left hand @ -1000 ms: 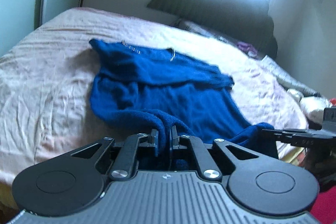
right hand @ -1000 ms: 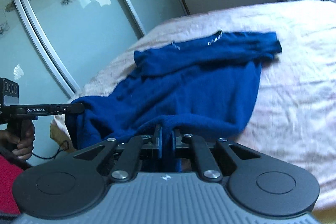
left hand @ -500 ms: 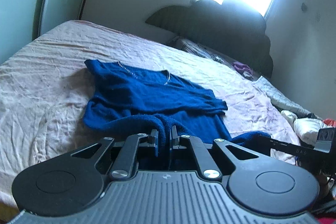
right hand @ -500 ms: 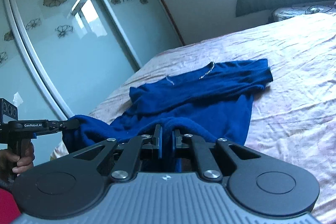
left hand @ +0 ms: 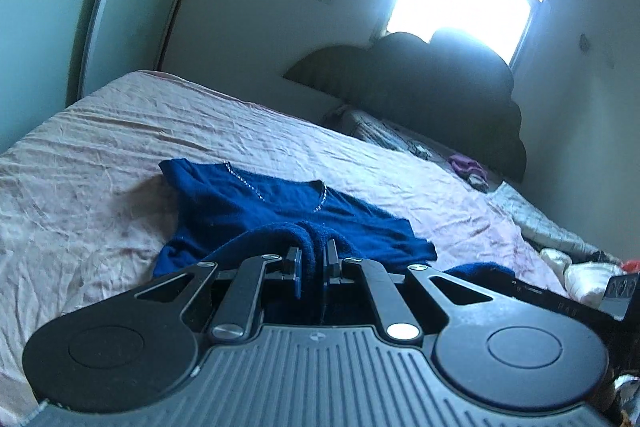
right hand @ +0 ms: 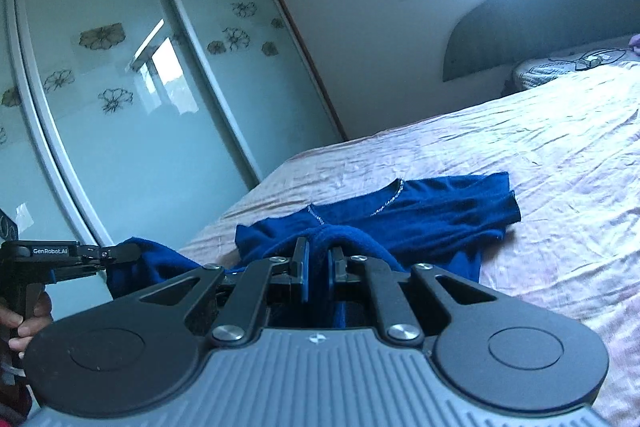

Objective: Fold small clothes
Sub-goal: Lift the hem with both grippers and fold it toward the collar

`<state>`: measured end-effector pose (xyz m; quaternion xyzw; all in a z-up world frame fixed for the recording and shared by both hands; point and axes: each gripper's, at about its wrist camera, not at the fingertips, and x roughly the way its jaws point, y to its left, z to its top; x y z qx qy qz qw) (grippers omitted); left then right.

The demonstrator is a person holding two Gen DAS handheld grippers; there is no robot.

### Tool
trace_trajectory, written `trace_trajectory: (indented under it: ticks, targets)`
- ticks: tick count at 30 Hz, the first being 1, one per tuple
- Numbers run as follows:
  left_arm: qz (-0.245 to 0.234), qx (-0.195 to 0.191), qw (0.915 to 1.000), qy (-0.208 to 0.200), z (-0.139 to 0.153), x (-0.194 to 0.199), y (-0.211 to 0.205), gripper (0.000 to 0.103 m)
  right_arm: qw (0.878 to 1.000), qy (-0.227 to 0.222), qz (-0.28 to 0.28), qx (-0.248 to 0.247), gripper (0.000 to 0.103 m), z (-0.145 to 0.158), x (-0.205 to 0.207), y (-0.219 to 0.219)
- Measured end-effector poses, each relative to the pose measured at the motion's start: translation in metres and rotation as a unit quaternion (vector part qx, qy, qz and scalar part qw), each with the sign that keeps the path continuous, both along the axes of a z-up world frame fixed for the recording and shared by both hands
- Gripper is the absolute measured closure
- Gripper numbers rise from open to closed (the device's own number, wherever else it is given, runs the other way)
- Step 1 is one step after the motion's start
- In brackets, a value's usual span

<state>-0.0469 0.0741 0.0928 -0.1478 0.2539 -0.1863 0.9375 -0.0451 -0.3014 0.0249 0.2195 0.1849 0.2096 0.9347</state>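
Garment: a blue top [left hand: 288, 203], soft, light and floppy; its collar end lies on the bed [left hand: 100, 147], the near hem lifted.
Handling: fleecy cloth sags between holds, so the two hem corners are the places to pinch.
Left gripper [left hand: 311, 259]: jaws closed on a bunch of hem.
Right gripper [right hand: 318, 261]: jaws likewise clamped on hem; its exact corner seems hidden.
Change: the hem has been carried up and toward the collar since a second ago, covering more of the body.
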Motion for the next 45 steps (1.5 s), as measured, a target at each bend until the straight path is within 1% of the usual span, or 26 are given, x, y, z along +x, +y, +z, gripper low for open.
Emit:
trace_trajectory:
  ticks: [3,9,22,29,35,42,45]
  targets:
    - [0.004,-0.005,1.0000,-0.002,0.000,0.007,-0.001,0.095,1.000,-0.003,-0.004,0.005,0.095,-0.002,0.007,-0.001]
    - [0.010,-0.002,0.9999,-0.007,0.001,0.024,-0.008,0.095,1.000,-0.011,-0.018,0.012,0.095,-0.005,0.025,0.000]
    - [0.035,-0.013,0.9992,-0.016,0.009,0.073,-0.008,0.095,0.998,-0.020,-0.050,0.031,0.095,-0.005,0.073,-0.004]
    - [0.040,-0.003,0.9991,-0.013,0.008,0.105,-0.011,0.095,0.997,-0.014,-0.068,0.038,0.095,-0.009,0.105,-0.005]
    - [0.042,-0.003,0.9991,0.008,0.001,0.135,-0.011,0.094,0.996,-0.010,-0.080,0.043,0.095,-0.011,0.132,-0.009]
    - [0.049,0.001,0.9982,0.034,-0.014,0.172,-0.010,0.094,0.995,0.012,-0.089,0.049,0.095,-0.024,0.163,-0.011]
    - [0.055,0.005,0.9971,0.052,-0.024,0.190,-0.009,0.094,0.994,0.027,-0.087,0.053,0.095,-0.033,0.177,-0.013]
